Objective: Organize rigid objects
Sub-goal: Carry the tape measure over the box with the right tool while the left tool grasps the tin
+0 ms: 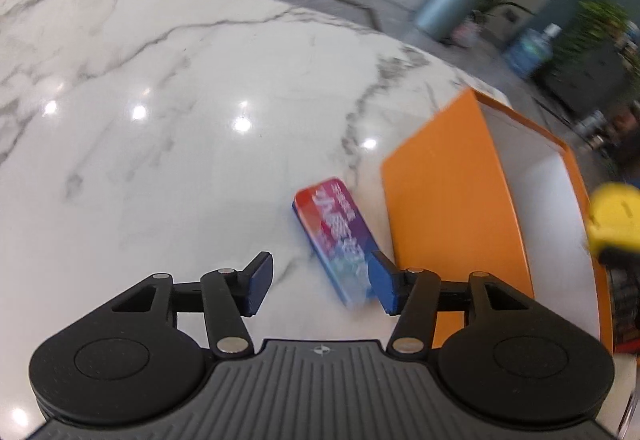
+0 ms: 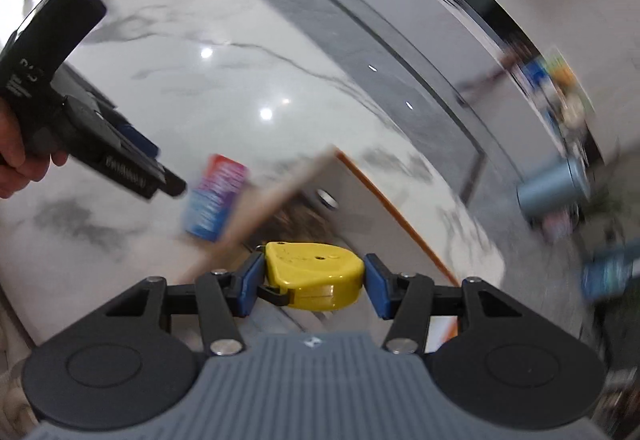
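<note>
Left tool [image 1: 320, 282] hangs over the white marble surface [image 1: 160, 120] w/ its blue pads spread, nothing pinched. A flat red/purple/blue pack [image 1: 334, 240] lies on the surface just ahead; its near end sits by the right pad, whether touching can't tell (blurred). Just right of the pack stands an orange box [image 1: 448, 208] w/ white inside, open top, near the surface's right edge.

Right tool [image 2: 312, 282] pinches a yellow tape measure [image 2: 314, 274] betw. both pads, held above the box [image 2: 384, 200]; in the left wrist view the tape measure [image 1: 614, 218] shows at the far right past the box's far wall. From the right wrist view the left tool [image 2: 166, 182] points at the pack [image 2: 214, 198], a hand [image 2: 16, 156] on its black grip
</note>
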Motion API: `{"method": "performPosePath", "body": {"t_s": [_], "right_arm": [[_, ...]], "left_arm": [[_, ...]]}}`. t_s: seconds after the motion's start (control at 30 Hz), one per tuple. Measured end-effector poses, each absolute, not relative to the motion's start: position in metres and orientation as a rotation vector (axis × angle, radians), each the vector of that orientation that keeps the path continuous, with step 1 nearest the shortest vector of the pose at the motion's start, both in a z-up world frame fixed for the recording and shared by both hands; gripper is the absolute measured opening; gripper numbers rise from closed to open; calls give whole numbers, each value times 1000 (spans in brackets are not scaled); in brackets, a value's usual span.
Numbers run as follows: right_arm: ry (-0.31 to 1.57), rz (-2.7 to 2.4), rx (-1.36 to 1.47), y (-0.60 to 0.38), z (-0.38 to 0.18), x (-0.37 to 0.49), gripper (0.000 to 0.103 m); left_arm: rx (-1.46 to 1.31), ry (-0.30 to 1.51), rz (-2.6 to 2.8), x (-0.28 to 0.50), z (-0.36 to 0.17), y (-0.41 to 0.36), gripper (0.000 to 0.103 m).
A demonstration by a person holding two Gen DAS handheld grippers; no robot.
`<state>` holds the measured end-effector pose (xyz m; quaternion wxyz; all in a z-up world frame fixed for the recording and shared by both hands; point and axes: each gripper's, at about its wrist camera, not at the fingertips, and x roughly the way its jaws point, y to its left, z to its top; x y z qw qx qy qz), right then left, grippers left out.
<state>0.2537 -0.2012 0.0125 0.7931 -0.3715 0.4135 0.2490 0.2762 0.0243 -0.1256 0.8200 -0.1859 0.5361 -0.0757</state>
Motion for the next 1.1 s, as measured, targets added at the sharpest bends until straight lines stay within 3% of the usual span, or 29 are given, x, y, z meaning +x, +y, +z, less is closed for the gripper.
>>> {"method": "performPosePath", "body": {"t_s": [0.07, 0.47, 0.7, 0.77, 1.1], "right_arm": [[926, 483, -722, -227, 12, 263, 55], [1059, 472, -528, -291, -53, 295, 55], [1102, 575, -559, -299, -79, 302, 55], [1114, 603, -583, -301, -86, 305, 55], [1059, 698, -772, -290, -105, 314, 55]], "left_arm": [[-439, 1180, -96, 287, -131, 21, 77], [-419, 1271, 118, 326, -150, -14, 77], [-182, 1264, 169, 331, -152, -41, 71], [-104, 1255, 139, 329, -152, -47, 65], [46, 1266, -1, 309, -151, -39, 60]]}}
